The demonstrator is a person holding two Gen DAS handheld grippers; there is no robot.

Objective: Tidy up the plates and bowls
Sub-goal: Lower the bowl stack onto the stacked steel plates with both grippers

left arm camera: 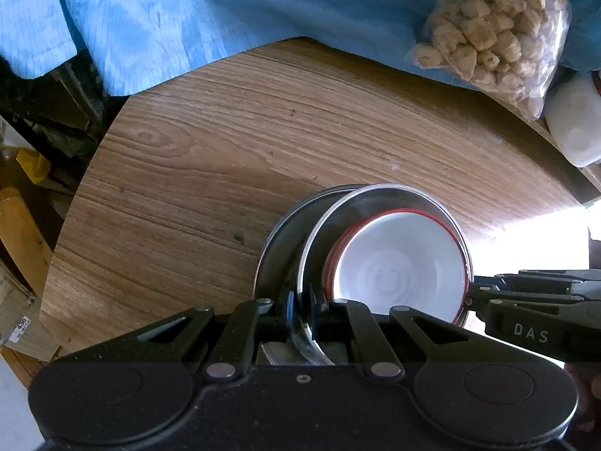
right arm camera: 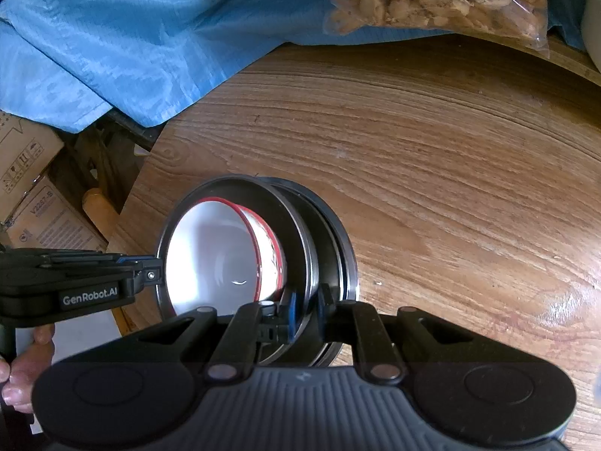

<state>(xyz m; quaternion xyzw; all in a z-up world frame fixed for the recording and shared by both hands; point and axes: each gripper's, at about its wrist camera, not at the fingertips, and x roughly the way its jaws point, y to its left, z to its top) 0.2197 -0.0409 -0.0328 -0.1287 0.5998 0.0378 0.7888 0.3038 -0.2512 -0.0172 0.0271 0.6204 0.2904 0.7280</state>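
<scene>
left gripper (left arm camera: 302,310): jaws pinched together on the near rim of the steel plate (left arm camera: 319,244)
right gripper (right arm camera: 306,314): jaws clamped on the opposite rim of the same plate
steel plate: tilted, sitting in a second steel plate (left arm camera: 280,233) on the wooden table (left arm camera: 206,150)
bowl (left arm camera: 402,267): white inside, red rim, nested in the gripped plate, nothing in it
clear bag (left arm camera: 492,30): pale lumpy pieces, at the table's far edge on blue cloth (left arm camera: 225,11)

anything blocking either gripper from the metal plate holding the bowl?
No. Left gripper and right gripper are each shut on the metal plate's rim from opposite sides, red-rimmed bowl sitting in it. Nothing between.
</scene>
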